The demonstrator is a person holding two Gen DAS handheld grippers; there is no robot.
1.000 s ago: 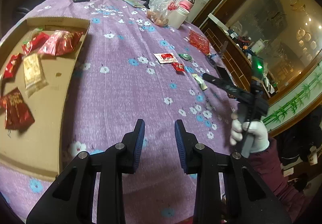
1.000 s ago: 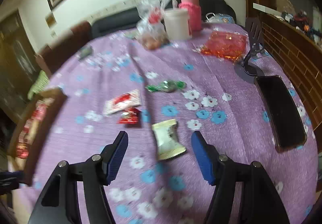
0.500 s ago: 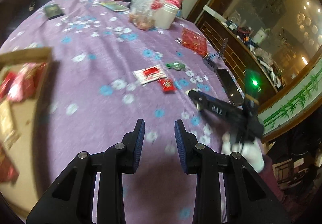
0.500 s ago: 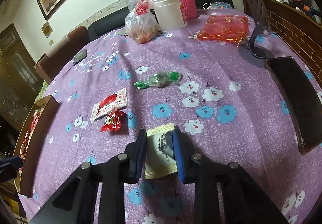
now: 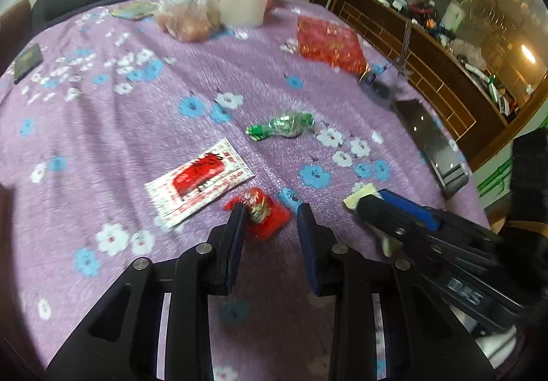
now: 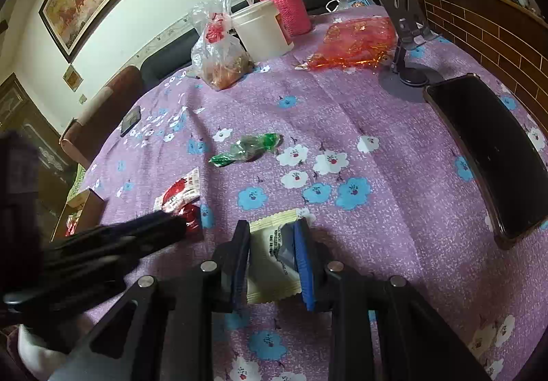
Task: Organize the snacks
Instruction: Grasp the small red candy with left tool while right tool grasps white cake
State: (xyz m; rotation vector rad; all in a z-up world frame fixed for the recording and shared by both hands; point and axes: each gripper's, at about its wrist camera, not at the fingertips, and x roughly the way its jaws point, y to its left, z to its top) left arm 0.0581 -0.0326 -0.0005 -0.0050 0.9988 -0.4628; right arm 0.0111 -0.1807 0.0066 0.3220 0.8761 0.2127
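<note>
My right gripper (image 6: 272,228) is shut on a cream snack packet (image 6: 270,257), still low over the purple flowered tablecloth; the packet's end shows in the left wrist view (image 5: 359,198). My left gripper (image 5: 270,210) is open, its jaws either side of a small red candy (image 5: 262,213) on the cloth, also seen in the right wrist view (image 6: 191,215). A red-and-white sachet (image 5: 198,177) lies just left of it. A green wrapped candy (image 5: 281,126) lies farther back. The cardboard tray's corner (image 6: 90,203) shows at the left.
At the back stand a plastic bag of food (image 6: 221,52), a white tub (image 6: 262,30) and a pink flask (image 6: 284,2). A red foil bag (image 6: 356,43), a phone stand (image 6: 404,35) and a black phone (image 6: 489,155) lie on the right. Another phone (image 5: 27,61) lies far left.
My right gripper closed on the cream packet. My left gripper swung away from the cardboard tray and moved right and forward to straddle the red candy, staying open.
</note>
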